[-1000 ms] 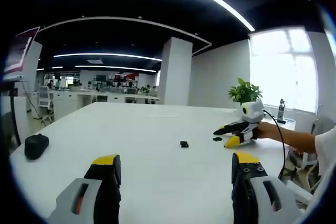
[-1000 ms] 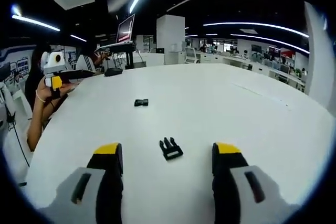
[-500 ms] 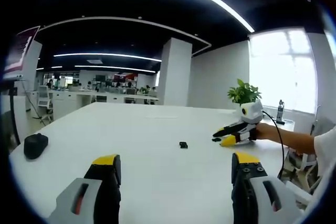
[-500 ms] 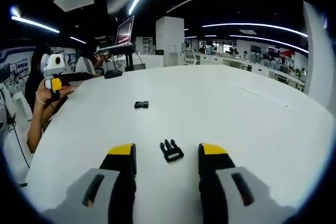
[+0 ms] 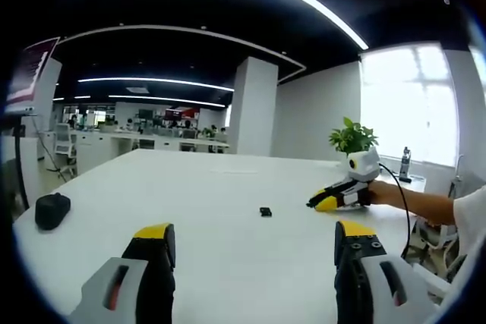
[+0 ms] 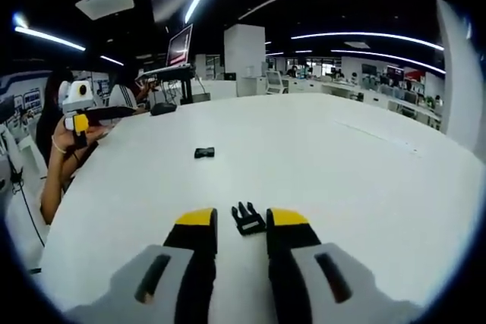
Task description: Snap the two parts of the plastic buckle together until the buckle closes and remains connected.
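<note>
The black pronged buckle part (image 6: 247, 219) lies on the white table (image 6: 342, 180) at the tips of my right gripper (image 6: 241, 218). Its jaws stand close on either side of the part's base, with a thin gap still showing on the left. The black socket part (image 6: 203, 152) lies farther out on the table, and in the left gripper view the socket part (image 5: 265, 211) sits mid-table. My left gripper (image 5: 255, 234) hovers wide open over the near table, holding nothing. From there the right gripper (image 5: 334, 199) shows low on the table at the right, in a person's hand.
A black mouse (image 5: 52, 210) rests near the table's left edge. A potted plant (image 5: 354, 136) stands behind the right gripper. In the right gripper view a person (image 6: 61, 142) at the table's left edge holds the left gripper (image 6: 79, 111); monitors (image 6: 181, 43) stand behind.
The right gripper's jaws have narrowed steadily from wide open to close around the pronged part, which has stayed on the table. The left gripper has held still and open.
</note>
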